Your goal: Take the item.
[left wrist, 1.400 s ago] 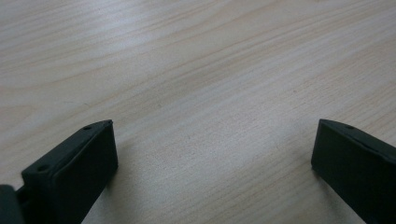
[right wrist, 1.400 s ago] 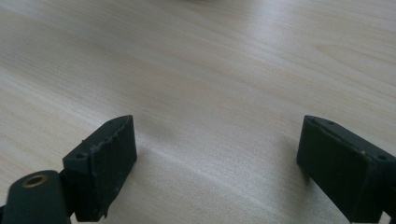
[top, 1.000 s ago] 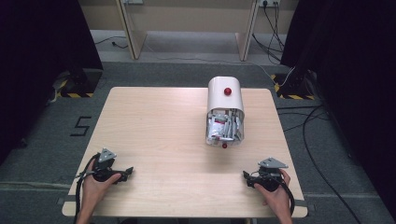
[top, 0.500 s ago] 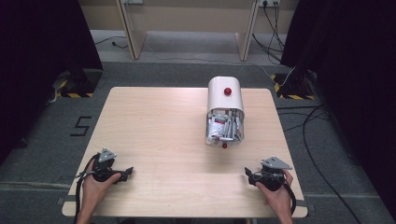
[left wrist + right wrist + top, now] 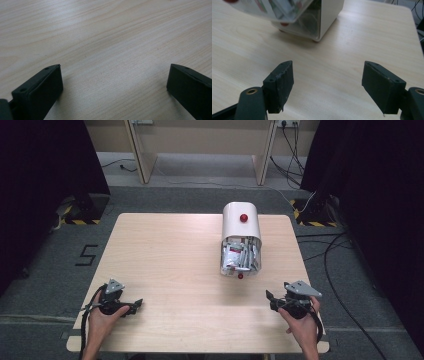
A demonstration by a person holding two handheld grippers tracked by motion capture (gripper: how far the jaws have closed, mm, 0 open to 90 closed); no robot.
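Right claw [image 5: 327, 87] gapes empty toward the packet-filled container [image 5: 294, 15]; left claw [image 5: 115, 92], also wide, faces bare table [image 5: 105, 37].

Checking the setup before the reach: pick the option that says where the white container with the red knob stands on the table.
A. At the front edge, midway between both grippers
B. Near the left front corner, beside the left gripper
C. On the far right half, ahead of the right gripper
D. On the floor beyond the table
C: in the high view the container stands on the far right half of the table, ahead of the right gripper.
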